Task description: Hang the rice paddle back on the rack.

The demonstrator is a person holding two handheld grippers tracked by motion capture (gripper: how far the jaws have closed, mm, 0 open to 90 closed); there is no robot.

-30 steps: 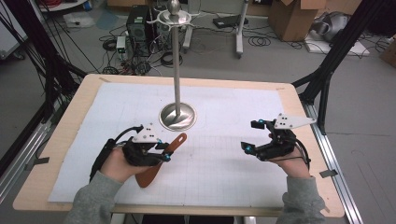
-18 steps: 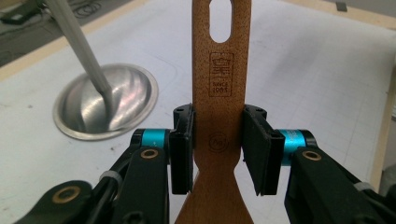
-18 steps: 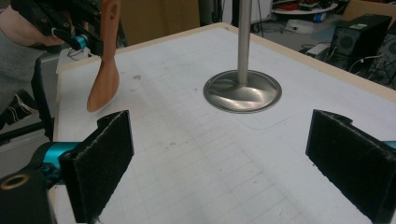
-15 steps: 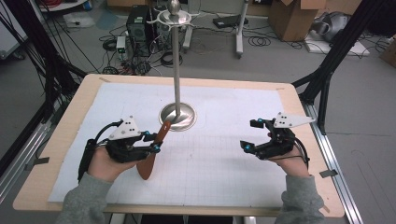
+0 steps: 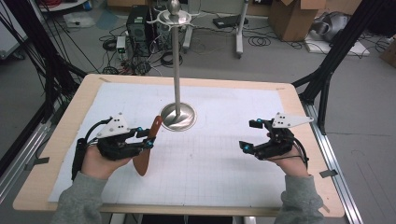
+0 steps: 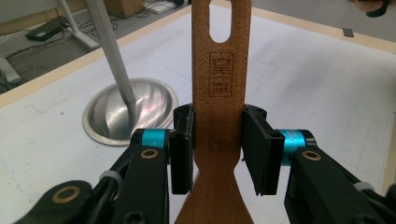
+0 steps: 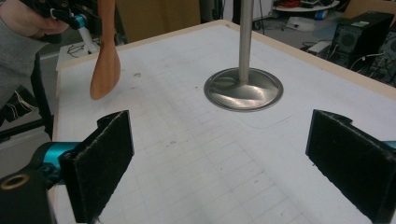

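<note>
Left gripper (image 5: 142, 138) gripping flat reddish-brown wooden spatula (image 5: 146, 151) by narrow neck, jaws pressing both edges, blade hanging toward near side clear of desk (image 5: 224, 184). Long axis running near-to-far, slotted handle end (image 6: 218, 23) pointing at steel stand with domed base (image 5: 177, 116), just beyond, slightly right. Right gripper (image 5: 250, 135) idling wide open, empty, well right. Hooks (image 5: 173, 18) sitting high atop pole; left hand nearer.

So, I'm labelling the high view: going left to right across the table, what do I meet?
Left gripper with its grey three-cornered plate, shut on the handle → reddish-brown wooden spatula → round silver metal base of the tall stand → right gripper, jaws open with nothing between them.
</note>
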